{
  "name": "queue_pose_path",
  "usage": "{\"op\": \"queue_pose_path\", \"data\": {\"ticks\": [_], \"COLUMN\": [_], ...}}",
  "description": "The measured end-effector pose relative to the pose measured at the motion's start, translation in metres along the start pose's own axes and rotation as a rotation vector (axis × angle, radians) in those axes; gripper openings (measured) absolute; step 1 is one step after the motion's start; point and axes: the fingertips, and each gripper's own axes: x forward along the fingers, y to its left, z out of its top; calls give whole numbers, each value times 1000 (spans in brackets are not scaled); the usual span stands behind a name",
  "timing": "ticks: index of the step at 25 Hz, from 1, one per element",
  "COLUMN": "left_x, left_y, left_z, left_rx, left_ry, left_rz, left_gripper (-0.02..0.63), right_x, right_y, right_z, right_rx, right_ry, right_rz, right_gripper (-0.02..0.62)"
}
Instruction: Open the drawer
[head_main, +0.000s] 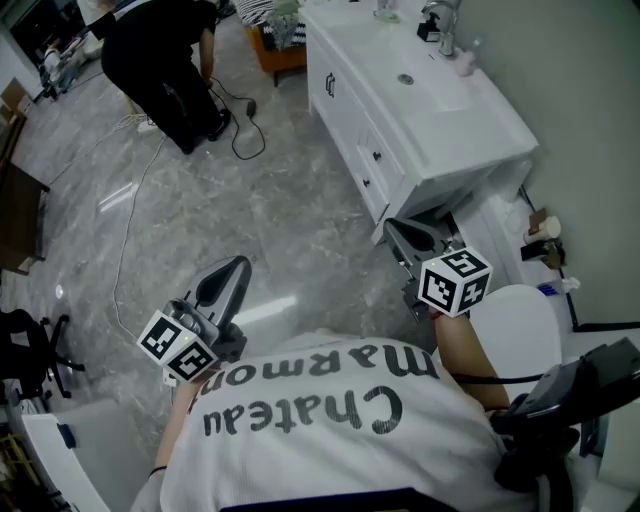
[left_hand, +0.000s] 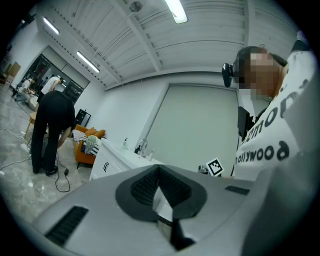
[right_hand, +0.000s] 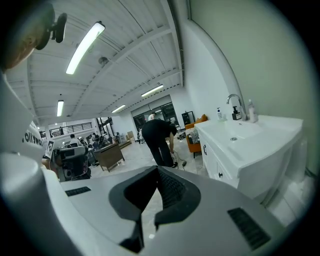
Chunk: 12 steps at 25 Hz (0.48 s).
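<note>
The white vanity cabinet (head_main: 425, 175) stands at the upper right of the head view, its drawer fronts (head_main: 371, 168) carrying small dark knobs (head_main: 377, 156). The drawers look closed. My right gripper (head_main: 398, 232) is shut and empty, low beside the cabinet's near end and apart from the knobs. In the right gripper view the gripper (right_hand: 157, 171) points along the floor, with the drawer knobs (right_hand: 219, 175) off to its right. My left gripper (head_main: 232, 272) is shut with nothing in it, out over the floor left of the cabinet. In the left gripper view the gripper (left_hand: 159, 169) faces the cabinet (left_hand: 107, 164).
A person in black (head_main: 165, 65) bends over near cables (head_main: 240, 135) on the floor at the back. An orange chair (head_main: 280, 52) stands by the cabinet's far end. A white toilet (head_main: 520, 335) is at my right, and a black office chair (head_main: 30, 350) at the far left.
</note>
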Motion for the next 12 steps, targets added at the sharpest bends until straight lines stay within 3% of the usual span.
{"op": "queue_pose_path", "data": {"ticks": [6, 12], "left_x": [23, 62], "left_y": [27, 78], "left_z": [0, 12], "left_rx": [-10, 7], "left_ry": [32, 87], "left_rz": [-23, -110], "left_gripper": [8, 8], "right_x": [25, 63], "right_y": [-23, -49], "right_z": [5, 18], "right_rx": [38, 102], "right_ry": [-8, -25], "right_rz": [-66, -144], "right_gripper": [11, 11]}}
